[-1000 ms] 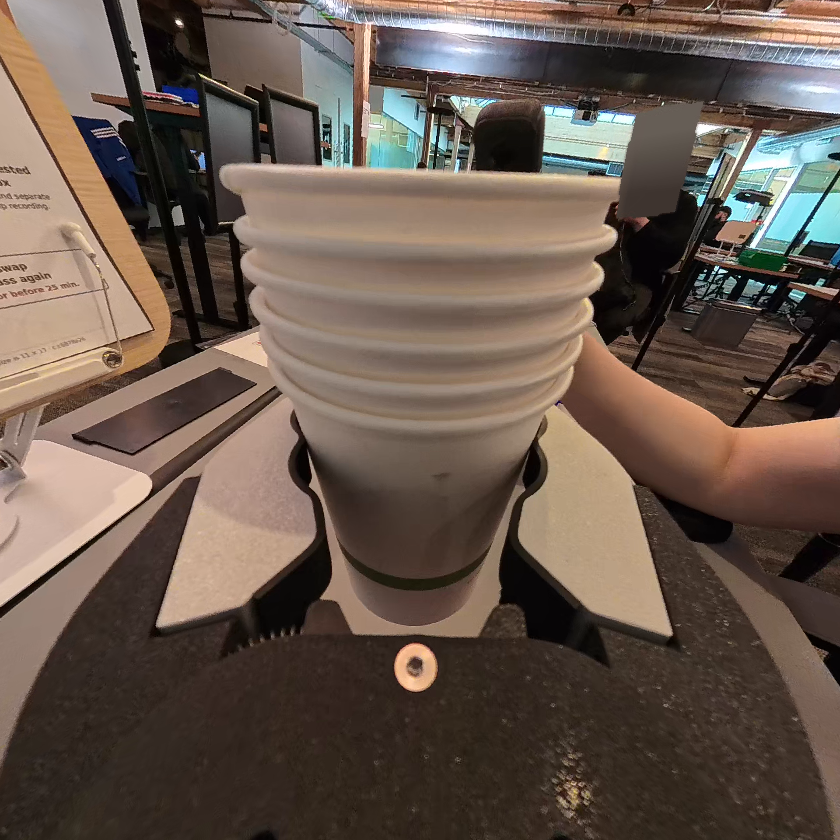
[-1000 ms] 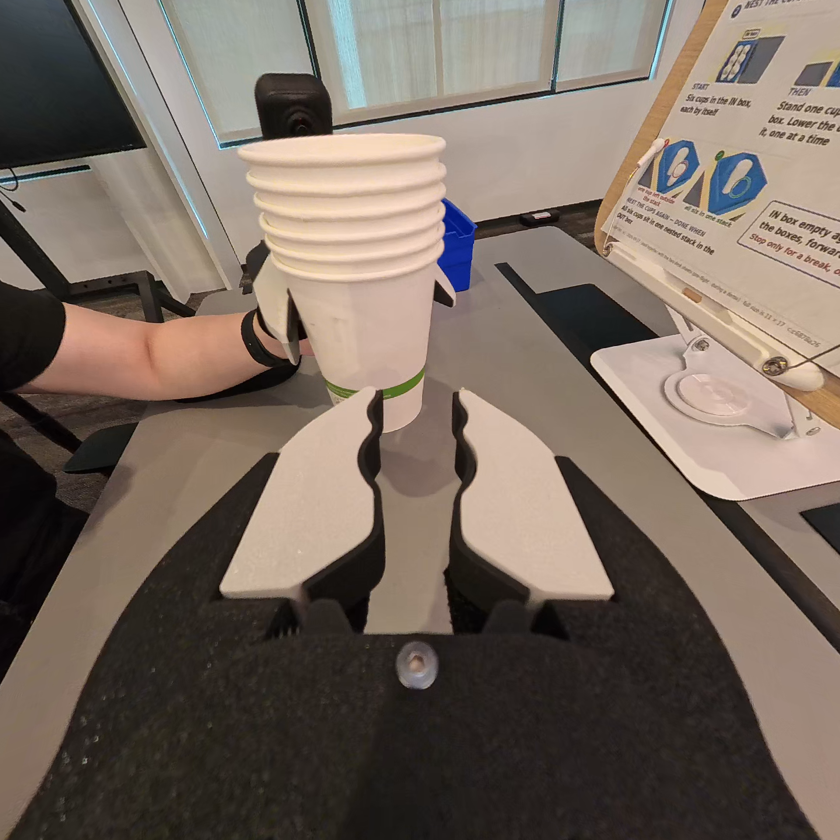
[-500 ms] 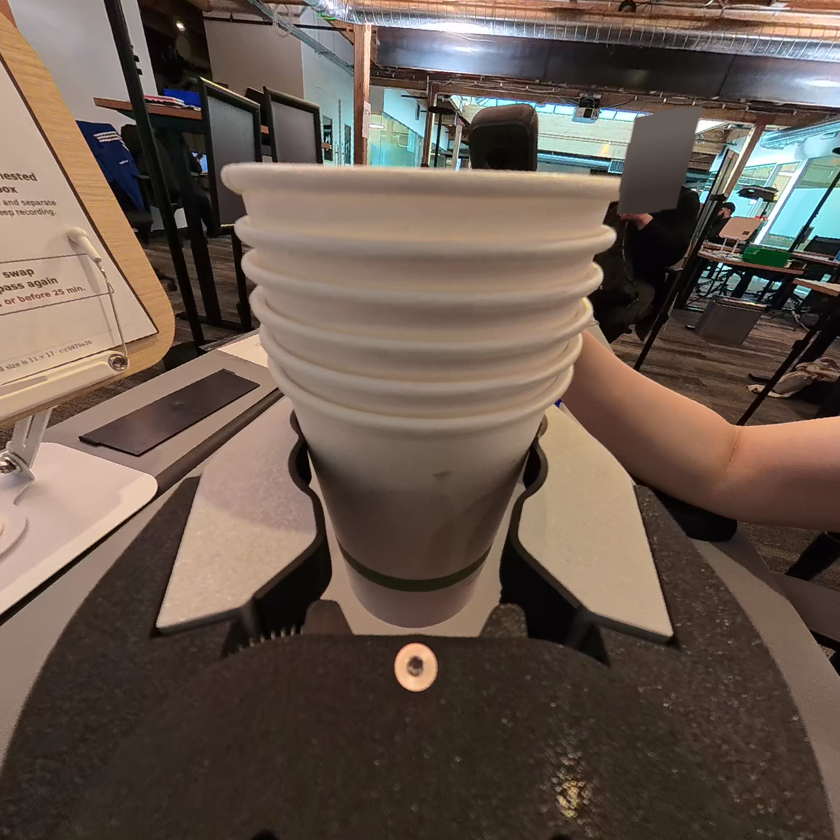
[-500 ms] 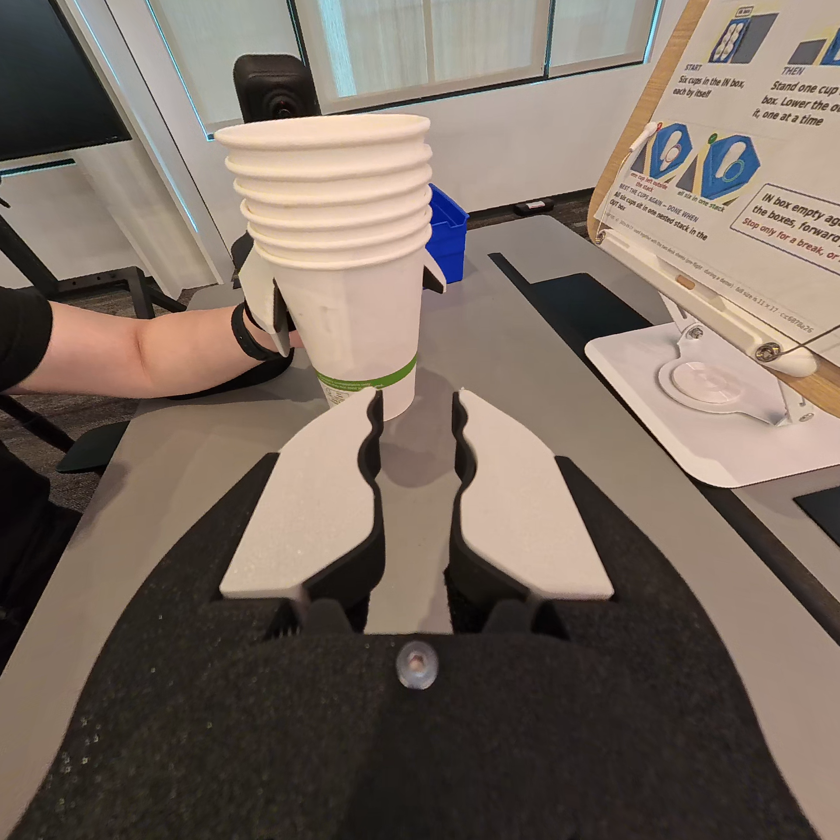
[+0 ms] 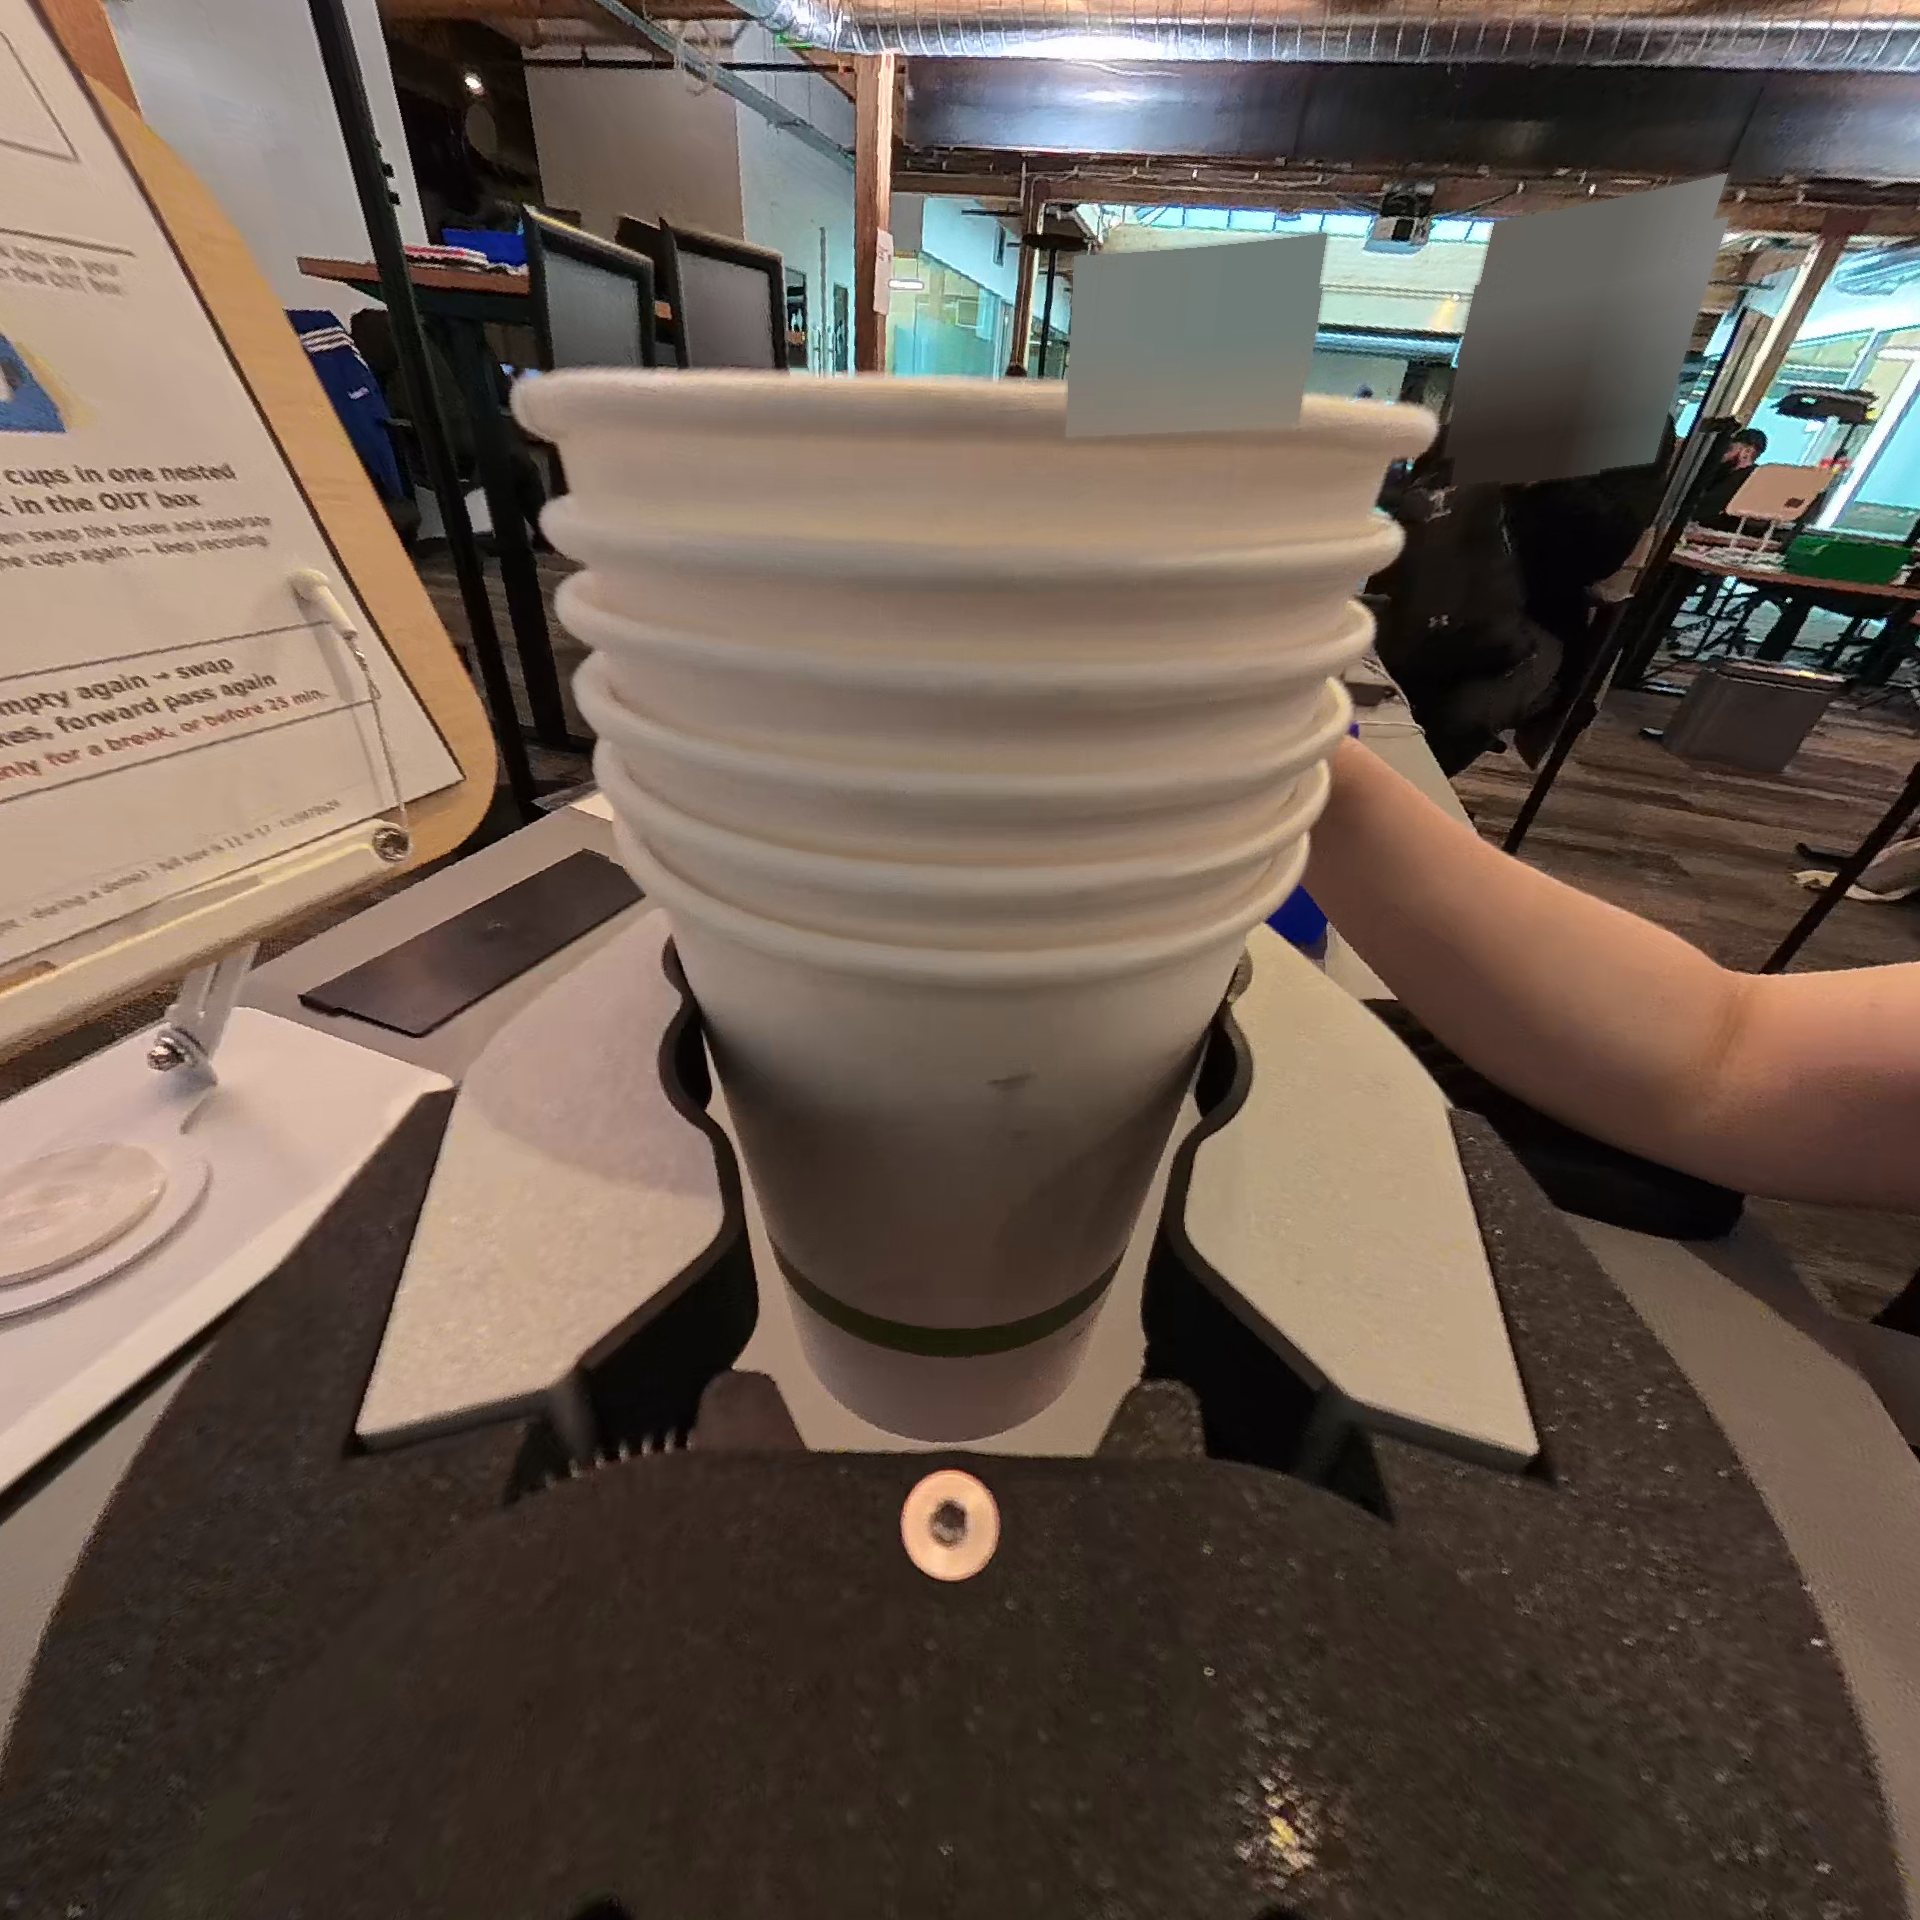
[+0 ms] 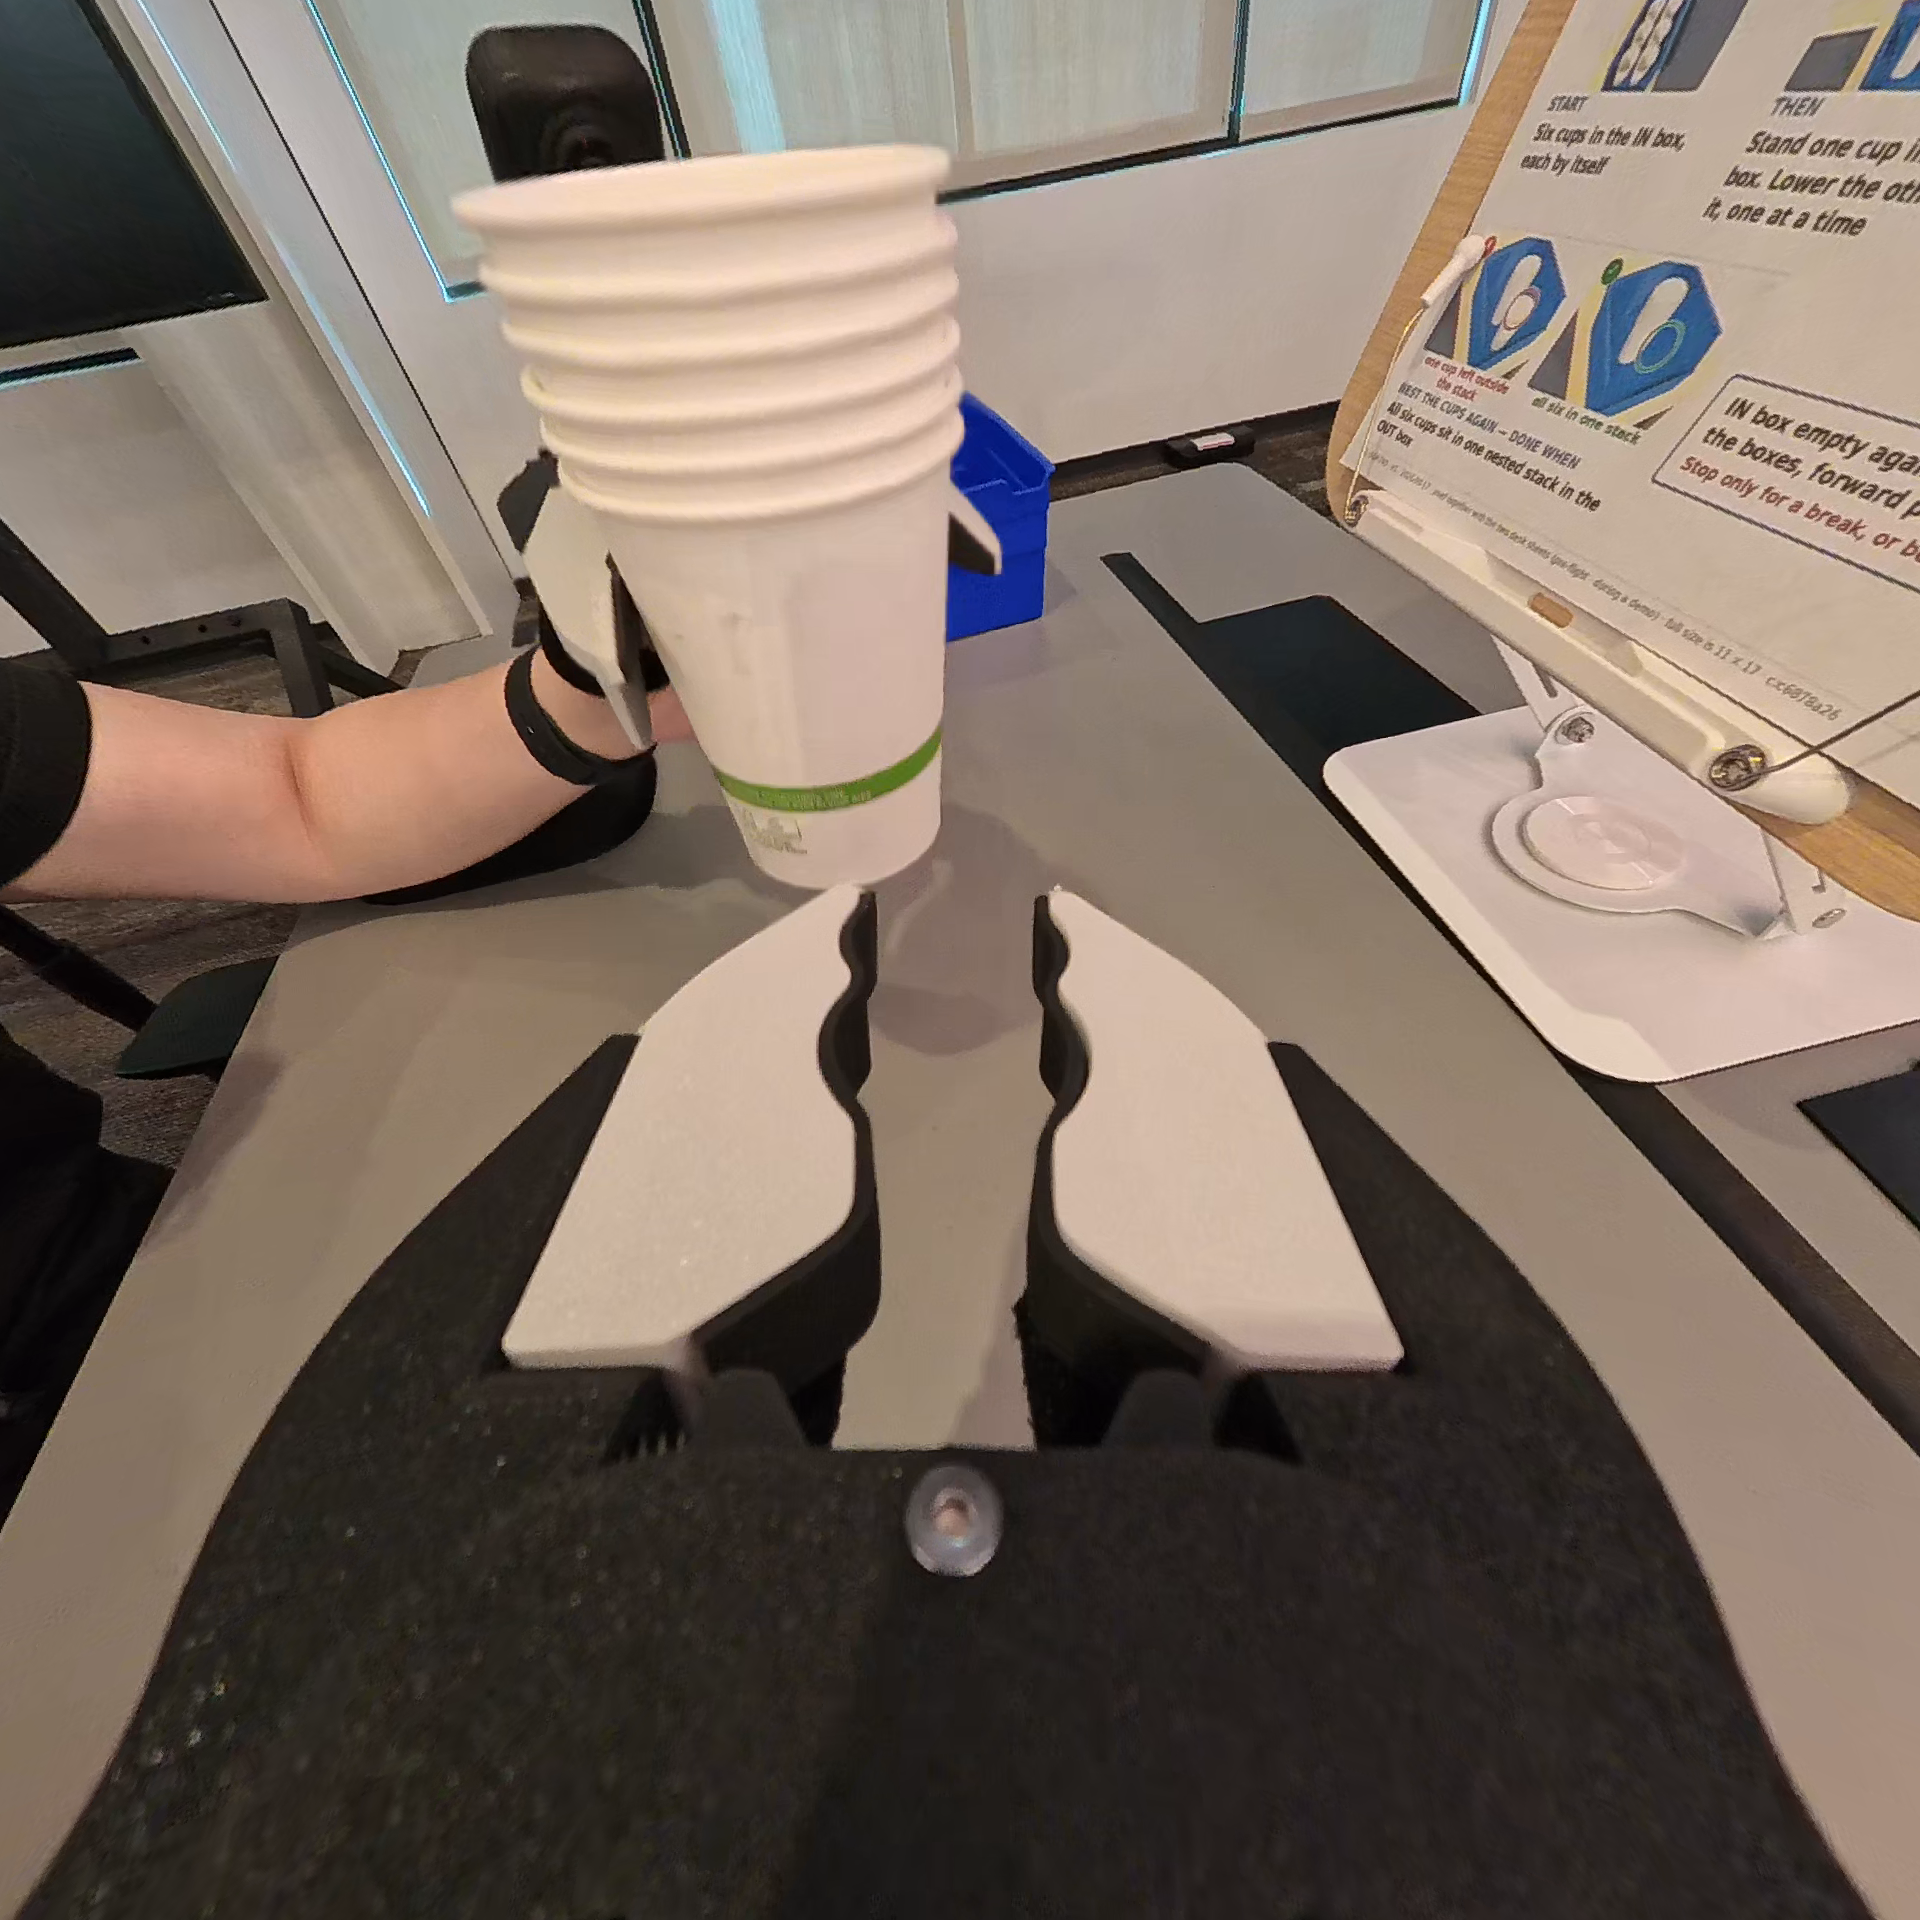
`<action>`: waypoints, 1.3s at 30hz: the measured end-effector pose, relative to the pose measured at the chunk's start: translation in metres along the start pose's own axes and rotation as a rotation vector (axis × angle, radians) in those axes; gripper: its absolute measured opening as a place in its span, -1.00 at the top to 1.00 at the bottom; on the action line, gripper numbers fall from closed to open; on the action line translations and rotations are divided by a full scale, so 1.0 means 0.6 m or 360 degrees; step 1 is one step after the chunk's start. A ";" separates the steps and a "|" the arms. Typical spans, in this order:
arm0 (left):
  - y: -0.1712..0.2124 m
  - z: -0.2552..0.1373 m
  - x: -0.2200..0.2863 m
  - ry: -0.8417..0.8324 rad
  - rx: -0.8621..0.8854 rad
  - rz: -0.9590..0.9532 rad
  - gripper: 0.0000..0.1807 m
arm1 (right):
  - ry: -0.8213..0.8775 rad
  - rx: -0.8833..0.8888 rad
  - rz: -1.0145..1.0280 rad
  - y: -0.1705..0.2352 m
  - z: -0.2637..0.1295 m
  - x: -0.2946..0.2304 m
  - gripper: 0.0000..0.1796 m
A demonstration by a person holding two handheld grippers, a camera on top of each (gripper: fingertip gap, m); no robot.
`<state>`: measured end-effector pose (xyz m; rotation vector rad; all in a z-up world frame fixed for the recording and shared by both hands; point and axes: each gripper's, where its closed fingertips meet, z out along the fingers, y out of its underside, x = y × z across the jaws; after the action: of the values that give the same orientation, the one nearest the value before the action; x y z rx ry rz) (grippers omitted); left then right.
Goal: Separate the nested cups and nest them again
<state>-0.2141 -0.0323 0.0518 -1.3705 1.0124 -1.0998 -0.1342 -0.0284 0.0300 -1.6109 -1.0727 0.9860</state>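
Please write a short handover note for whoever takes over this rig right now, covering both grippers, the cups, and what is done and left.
Left gripper: jaws shut on the stack of nested cups, gripping the outermost cup's wall below its rim. In the right wrist view the stack is off the grey table and tilted.
Right gripper: jaws partly open, holding nothing, low over the table with the stack's base just ahead of them.
Blue bin stands behind the stack.
Done: stack picked up.
Left: all six cups are nested, so no separating has begun; pull them apart, then nest them again.
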 end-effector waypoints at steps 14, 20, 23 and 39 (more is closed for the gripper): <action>-0.064 -0.060 -0.022 -0.0058 0.0163 -0.0043 -0.03 | 0.0016 -0.0038 0.0017 0.010 0.001 0.008 0.69; -0.047 -0.049 -0.028 -0.0075 0.0125 -0.0065 -0.03 | 0.0016 -0.0041 0.0013 0.010 -0.001 0.007 0.69; -0.042 -0.042 -0.023 -0.0063 0.0121 -0.0058 -0.03 | 0.0018 -0.0039 0.0014 0.010 -0.002 0.008 0.69; 0.045 0.031 0.028 0.0092 -0.0147 -0.0023 -0.03 | 0.0128 -0.0069 -0.0219 -0.030 -0.053 -0.019 0.72</action>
<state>-0.1923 -0.0470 0.0256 -1.4285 1.1087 -1.1207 -0.1111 -0.0441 0.0563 -1.5752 -1.1403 0.8059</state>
